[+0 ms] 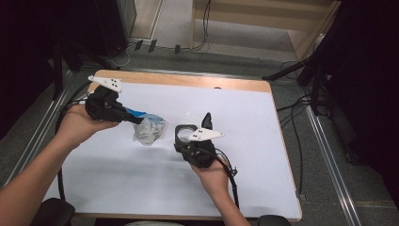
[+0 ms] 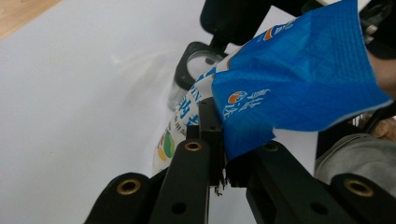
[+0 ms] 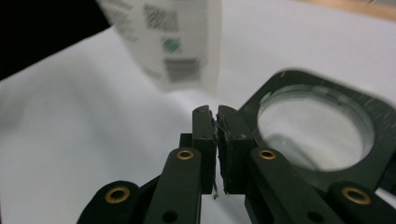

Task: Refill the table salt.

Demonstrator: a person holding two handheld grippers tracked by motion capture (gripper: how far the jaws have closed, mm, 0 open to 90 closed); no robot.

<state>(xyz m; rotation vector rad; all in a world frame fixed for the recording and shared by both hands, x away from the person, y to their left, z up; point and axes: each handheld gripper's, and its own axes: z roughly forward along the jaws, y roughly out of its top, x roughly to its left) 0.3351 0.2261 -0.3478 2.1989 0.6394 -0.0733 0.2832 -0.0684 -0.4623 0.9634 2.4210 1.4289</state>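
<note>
From the high view, the left gripper (image 1: 133, 118) holds a crumpled plastic packet (image 1: 149, 128) just above the white table cover (image 1: 263, 132). The packet is blue at its gripped end and pale, almost see-through, toward its free end. It hangs just to the left of a black square-rimmed jar (image 1: 186, 133), which stands on the cover. The right gripper (image 1: 206, 120) sits just to the right of the jar, its tip tilted upward.

In the left gripper view, the left gripper (image 2: 223, 140) has its jaws pinched on the blue end of the packet (image 2: 299, 79) (orange and white print shows on the blue, green and orange marks on the pale part). The jar (image 2: 198, 58) lies just beyond the packet.

In the right gripper view, the right gripper (image 3: 216, 122) has its jaws pressed together with nothing between them. The jar (image 3: 380, 135), with its round clear mouth, is just to their right, and the packet (image 3: 168, 37) hangs above and to the jar's left, showing small printed text and a barcode.
</note>
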